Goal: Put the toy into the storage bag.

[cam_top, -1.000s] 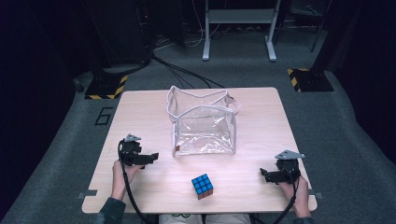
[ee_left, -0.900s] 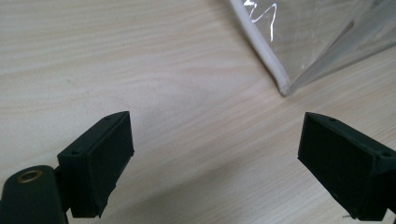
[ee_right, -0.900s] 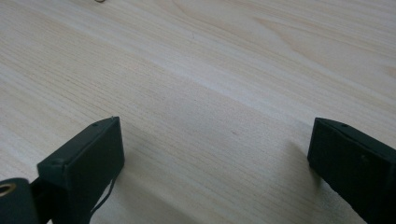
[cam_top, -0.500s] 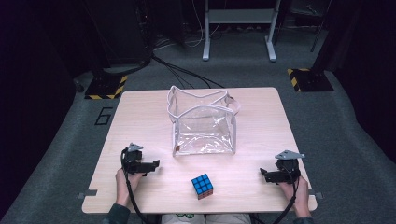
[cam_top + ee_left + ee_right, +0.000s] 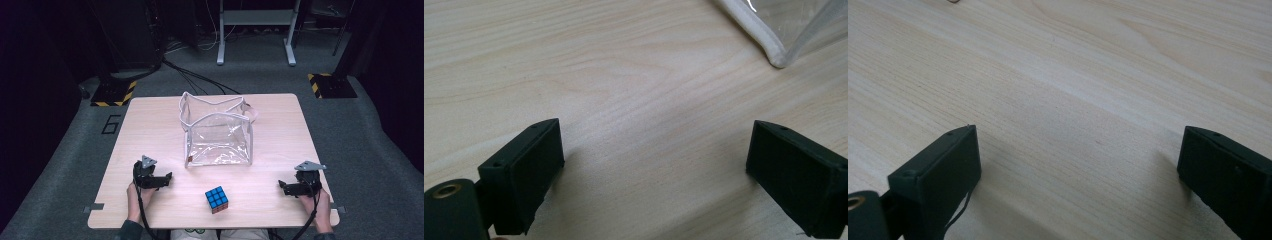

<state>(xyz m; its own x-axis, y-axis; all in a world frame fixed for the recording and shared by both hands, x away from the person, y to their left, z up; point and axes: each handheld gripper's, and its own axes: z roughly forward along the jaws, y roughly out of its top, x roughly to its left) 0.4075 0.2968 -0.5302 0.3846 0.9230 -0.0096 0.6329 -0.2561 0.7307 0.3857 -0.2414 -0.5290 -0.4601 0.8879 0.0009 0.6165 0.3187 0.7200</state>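
— Resting low over the desk (image 5: 150, 125), where did the two grippers sit?
— The left gripper (image 5: 167, 177) was at the near left, the right gripper (image 5: 282, 187) at the near right, both with fingers spread wide over bare wood.
— And the cube (image 5: 216, 199)?
— It lay between them at the near edge, apart from both, with the clear bag (image 5: 220, 135) standing just beyond it.
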